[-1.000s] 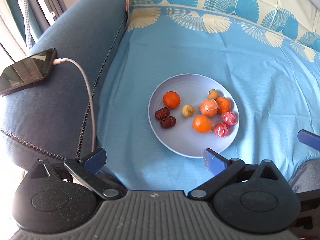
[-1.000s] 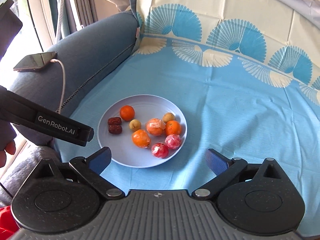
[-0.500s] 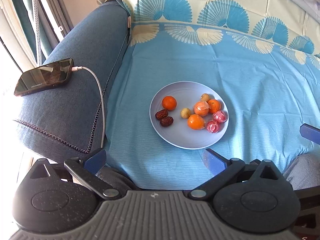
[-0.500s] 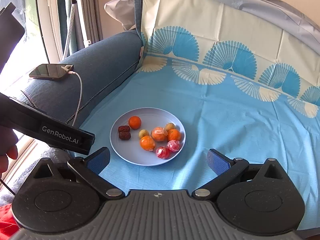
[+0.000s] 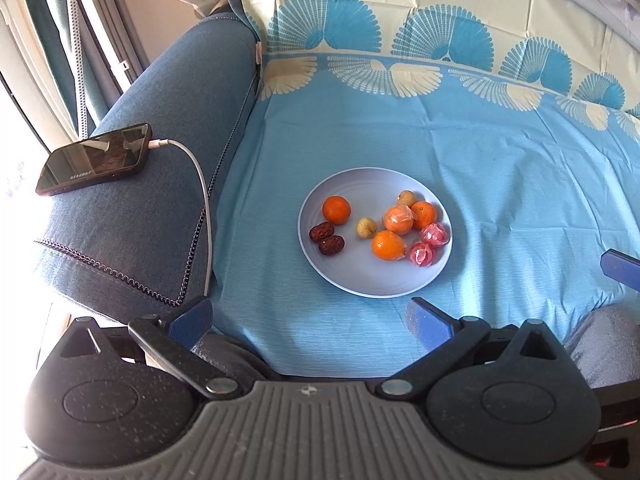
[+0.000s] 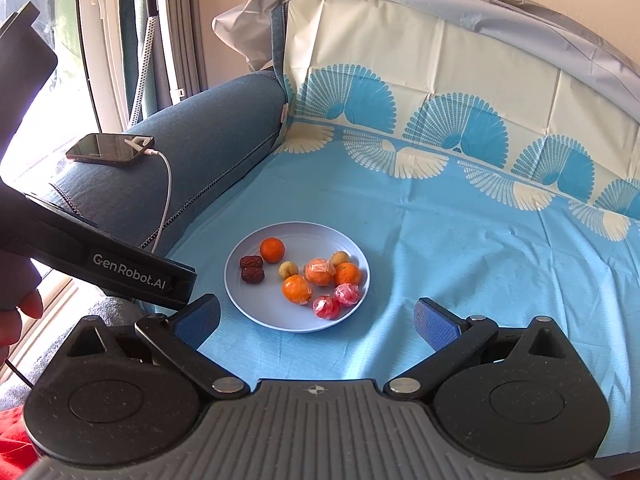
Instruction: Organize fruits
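A pale blue plate lies on the blue patterned cloth. On it are several oranges, such as the lone one at the left and one in clear wrap, two dark dates, two small tan longans and two red wrapped fruits. My left gripper hovers open above the plate's near side, holding nothing. My right gripper is also open and empty, back from the plate. One of its blue fingertips shows at the right edge of the left wrist view.
A dark phone lies on the blue sofa armrest, with a white cable hanging down to the cloth's left edge. The left gripper's black body and a hand fill the right view's left side. Grey-clad knees sit below.
Both grippers have drawn back and up from the plate, which now looks smaller and farther away. Both stay open. The fruits have not moved.
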